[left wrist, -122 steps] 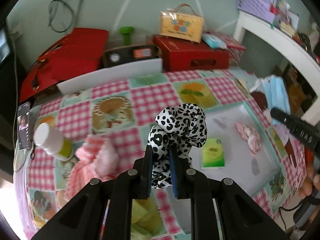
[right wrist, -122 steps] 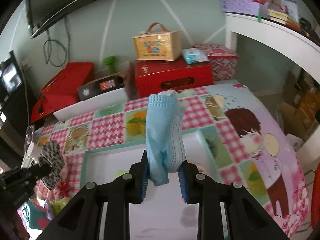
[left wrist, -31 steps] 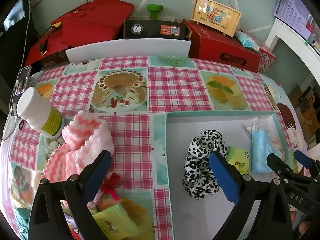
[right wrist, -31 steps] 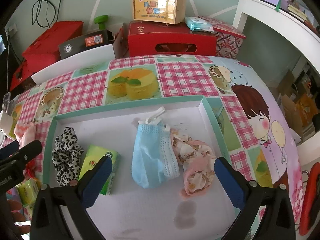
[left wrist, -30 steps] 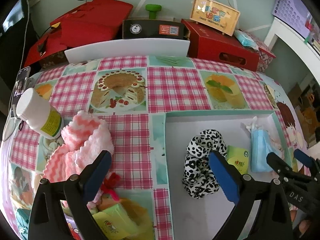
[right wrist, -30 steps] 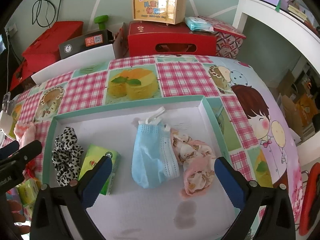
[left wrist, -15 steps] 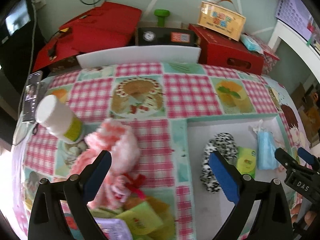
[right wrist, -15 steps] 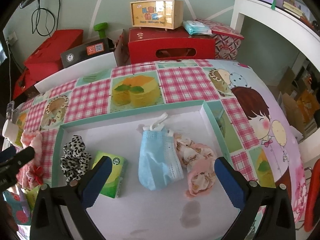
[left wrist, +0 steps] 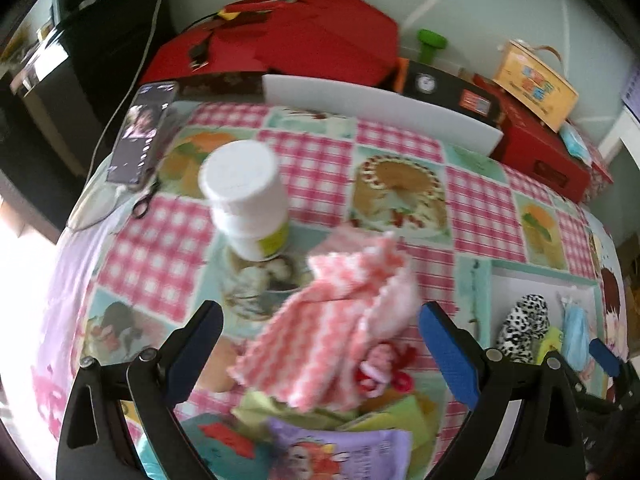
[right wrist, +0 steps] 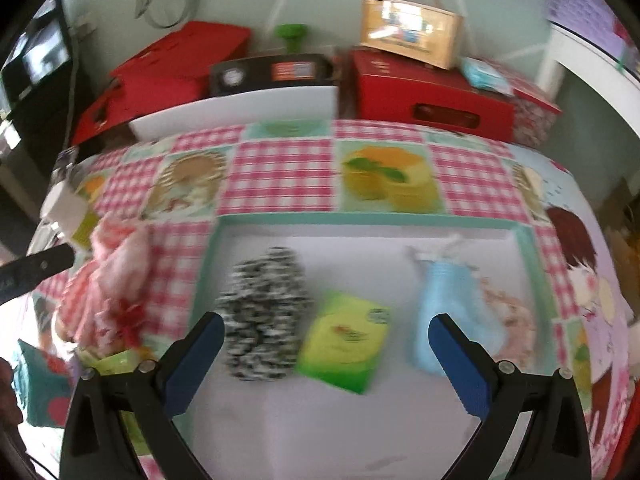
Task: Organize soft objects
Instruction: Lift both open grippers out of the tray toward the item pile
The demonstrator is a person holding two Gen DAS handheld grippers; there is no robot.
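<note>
In the left wrist view, the left gripper point(left wrist: 320, 340) hangs with its jaws spread wide and empty above a fluffy pink-and-white zigzag cloth point(left wrist: 340, 316) heaped on the checked pink counter point(left wrist: 320, 168). Just behind the cloth stands a white plastic bottle with a yellow-green label point(left wrist: 248, 200). Small packets, one purple point(left wrist: 340, 454), lie at the cloth's near edge. At far right the shallow teal-rimmed white tray point(left wrist: 532, 272) holds a black-and-white leopard-print scrunchie point(left wrist: 522, 328) and a pale blue face mask point(left wrist: 576, 332).

In the right wrist view, the right gripper point(right wrist: 326, 360) hovers over the tray point(right wrist: 360, 220), jaws wide apart and empty. Inside lie the scrunchie point(right wrist: 264, 312), a green tissue packet point(right wrist: 344, 340), the mask point(right wrist: 448, 312) and a pale pink floral fabric piece point(right wrist: 512, 320), side by side. The pink cloth point(right wrist: 108, 276) sits outside the tray's left rim.
</note>
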